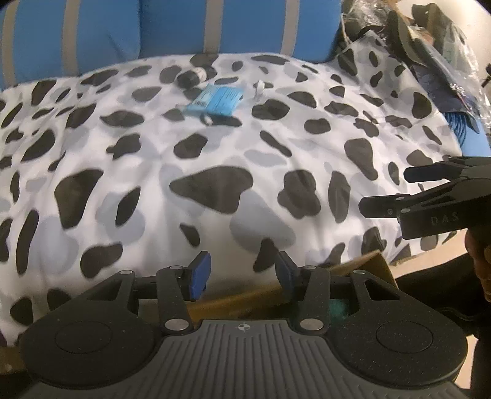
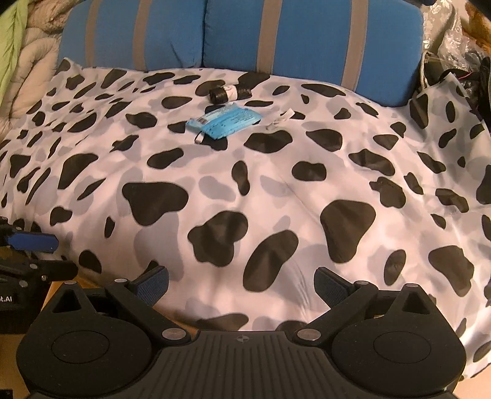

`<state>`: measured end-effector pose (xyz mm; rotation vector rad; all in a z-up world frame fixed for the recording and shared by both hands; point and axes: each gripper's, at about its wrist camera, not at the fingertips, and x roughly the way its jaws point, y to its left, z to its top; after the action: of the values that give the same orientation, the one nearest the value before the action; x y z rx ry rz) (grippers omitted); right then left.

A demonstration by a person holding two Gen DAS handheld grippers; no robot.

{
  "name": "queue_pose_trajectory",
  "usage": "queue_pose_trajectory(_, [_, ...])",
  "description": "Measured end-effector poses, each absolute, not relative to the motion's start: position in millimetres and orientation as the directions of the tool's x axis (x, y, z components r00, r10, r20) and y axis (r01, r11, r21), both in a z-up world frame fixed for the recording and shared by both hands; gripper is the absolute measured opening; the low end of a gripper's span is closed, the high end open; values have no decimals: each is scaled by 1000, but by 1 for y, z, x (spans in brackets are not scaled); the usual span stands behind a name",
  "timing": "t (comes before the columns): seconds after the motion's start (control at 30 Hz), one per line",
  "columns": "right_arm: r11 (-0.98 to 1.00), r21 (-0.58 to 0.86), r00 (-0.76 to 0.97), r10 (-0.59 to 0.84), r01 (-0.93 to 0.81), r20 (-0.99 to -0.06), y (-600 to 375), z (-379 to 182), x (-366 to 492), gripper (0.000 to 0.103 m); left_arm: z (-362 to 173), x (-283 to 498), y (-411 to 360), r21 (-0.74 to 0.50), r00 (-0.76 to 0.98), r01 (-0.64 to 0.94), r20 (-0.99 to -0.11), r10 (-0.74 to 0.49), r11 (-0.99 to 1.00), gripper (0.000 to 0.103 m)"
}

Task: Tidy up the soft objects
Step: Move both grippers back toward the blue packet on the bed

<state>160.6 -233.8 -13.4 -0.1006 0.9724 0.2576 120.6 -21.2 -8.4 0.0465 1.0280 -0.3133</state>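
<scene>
A white cover with black cow spots [image 1: 214, 153] lies spread over the bed; it also fills the right wrist view [image 2: 276, 172]. A blue packet [image 1: 214, 99] lies on it near the far side and shows in the right wrist view [image 2: 224, 121] too. A dark roll [image 1: 191, 76] sits just behind the packet, also seen from the right [image 2: 224, 92]. My left gripper [image 1: 242, 276] is open and empty at the cover's near edge. My right gripper [image 2: 242, 288] is open and empty at the near edge; it shows from the side in the left wrist view [image 1: 383, 190].
Blue cushions with grey stripes [image 1: 184, 27] stand along the back. A pile of plastic bags and dark items [image 1: 429, 40] crowds the far right. A beige quilt [image 2: 27, 61] lies at the far left. A brown cardboard edge [image 1: 353, 267] sits under the near edge.
</scene>
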Motion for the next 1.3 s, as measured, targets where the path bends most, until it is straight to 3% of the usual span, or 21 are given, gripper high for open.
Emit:
queue_pose_trajectory(0.3, [975,29,555,149,-220,-818,-240,-13,184,100,-7,152,-22,-91,531,301,-811,-246,949,46])
queue_pose_trajectory(0.5, [979,31,559,141,-202,-817,-244,-15,201,103,-6,175,-22,-83,560,293,-792,-242,952,60])
queue_pose_trajectory(0.87, [982,30,571,133,-187,-810,-247,-17,229,103,-14,215,-23,-8,627,318,-748,-217,948,72])
queue_pose_trajectory(1.3, [985,17,566,114,-174,-816,-252,-20,255,103,-29,269,-27,-4,630,357,-737,-244,934,75])
